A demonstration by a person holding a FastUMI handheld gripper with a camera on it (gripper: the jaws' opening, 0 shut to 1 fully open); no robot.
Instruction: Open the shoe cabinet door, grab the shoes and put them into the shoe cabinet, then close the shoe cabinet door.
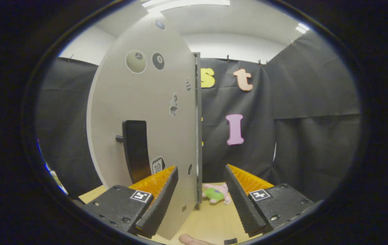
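The gripper [200, 200] stands wide open, its two fingers well apart and holding nothing. The free edge of the shoe cabinet door [153, 112] runs up between them, close against the left finger, so the panel's face spreads away to the left while its thin edge stands upright just ahead of the gap. That upright edge is the relation that matters: the door's long axis is vertical, and the fingers straddle it low down. Whether the left finger touches the panel, I cannot tell.

On the door's face, left of the edge and above the left finger, sits a dark upright handle [136, 149], its length running the same way as the door. Small round stickers [158, 61] dot the panel higher up.

Beyond the fingers, on the pale wooden table [214, 221], a small pink and green plush toy [217, 194] lies just past the door's foot, nearer the right finger. A fingertip [192, 240] shows at the near rim of the table, below the gap.

I would judge the door step is in hand. No shoes can be made out here.
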